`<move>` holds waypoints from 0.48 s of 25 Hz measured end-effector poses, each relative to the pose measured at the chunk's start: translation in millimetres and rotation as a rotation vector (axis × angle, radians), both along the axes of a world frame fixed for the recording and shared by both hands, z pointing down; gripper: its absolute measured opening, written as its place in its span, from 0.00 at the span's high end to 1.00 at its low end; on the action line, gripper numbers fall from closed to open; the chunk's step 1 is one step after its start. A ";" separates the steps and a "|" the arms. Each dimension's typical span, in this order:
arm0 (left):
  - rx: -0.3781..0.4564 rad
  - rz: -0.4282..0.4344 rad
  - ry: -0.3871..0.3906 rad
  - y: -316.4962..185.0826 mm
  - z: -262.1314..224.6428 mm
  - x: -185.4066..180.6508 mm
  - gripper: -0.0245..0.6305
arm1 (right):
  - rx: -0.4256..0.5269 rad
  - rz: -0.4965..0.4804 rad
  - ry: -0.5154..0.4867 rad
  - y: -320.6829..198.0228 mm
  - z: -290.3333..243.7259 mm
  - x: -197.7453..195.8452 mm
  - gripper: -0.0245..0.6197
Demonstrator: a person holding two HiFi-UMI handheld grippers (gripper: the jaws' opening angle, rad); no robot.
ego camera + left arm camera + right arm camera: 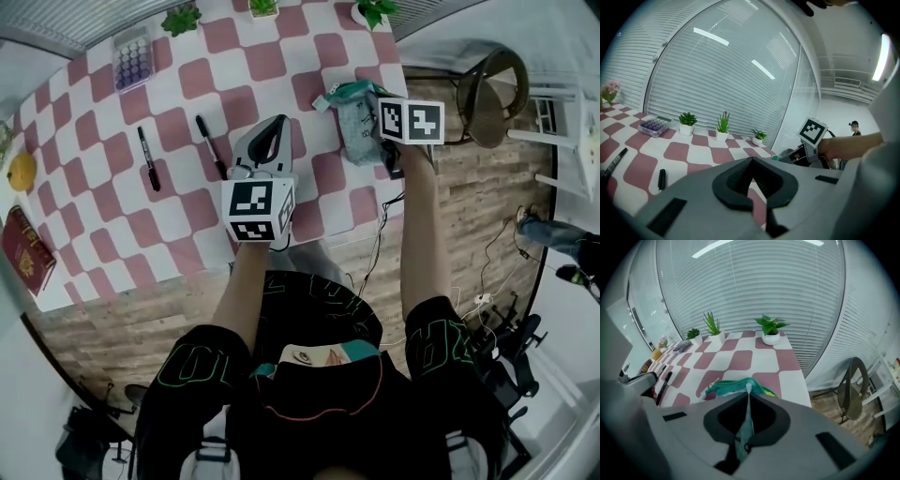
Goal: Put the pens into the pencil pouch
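On the right side of the checked desk point(112, 187), close to its right edge, lies the grey pencil pouch point(354, 127) with a green zipper. The right gripper point(748, 392) points steeply down at it, its jaws closed on a fold of the pouch's fabric just below the zipper. The left gripper point(751, 161) hangs over the near middle of the desk, left of the pouch and apart from it. Its jaws are pressed together with nothing between them.

Two black pens point(148, 158) point(210, 146) lie on the cloth left of the left gripper, near each other but not touching, both well apart from the pouch.

A calculator point(132, 58) sits at the far left, and three potted plants point(181, 19) stand along the far edge. A yellow fruit point(21, 172) and a red book point(26, 250) rest at the left edge. A chair point(492, 94) stands on the floor right of the desk.
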State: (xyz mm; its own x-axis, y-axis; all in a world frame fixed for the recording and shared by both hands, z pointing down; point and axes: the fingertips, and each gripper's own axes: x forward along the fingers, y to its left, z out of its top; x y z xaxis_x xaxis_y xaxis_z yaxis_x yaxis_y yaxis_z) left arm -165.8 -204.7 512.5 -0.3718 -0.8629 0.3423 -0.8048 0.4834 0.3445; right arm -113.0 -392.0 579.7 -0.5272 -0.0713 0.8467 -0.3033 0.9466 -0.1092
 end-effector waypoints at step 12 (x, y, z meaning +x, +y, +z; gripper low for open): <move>0.016 -0.065 -0.102 22.8 -40.9 23.3 0.97 | 0.002 -0.037 -0.353 24.2 -82.7 32.6 0.95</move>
State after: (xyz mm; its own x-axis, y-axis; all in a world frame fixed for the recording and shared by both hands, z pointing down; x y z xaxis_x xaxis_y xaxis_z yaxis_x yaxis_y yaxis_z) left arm -142.5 -181.9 471.5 -0.4593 -0.8410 0.2859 -0.8033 0.5306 0.2705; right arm -80.4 -367.8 497.0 -0.7899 -0.0480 0.6113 -0.2124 0.9566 -0.1994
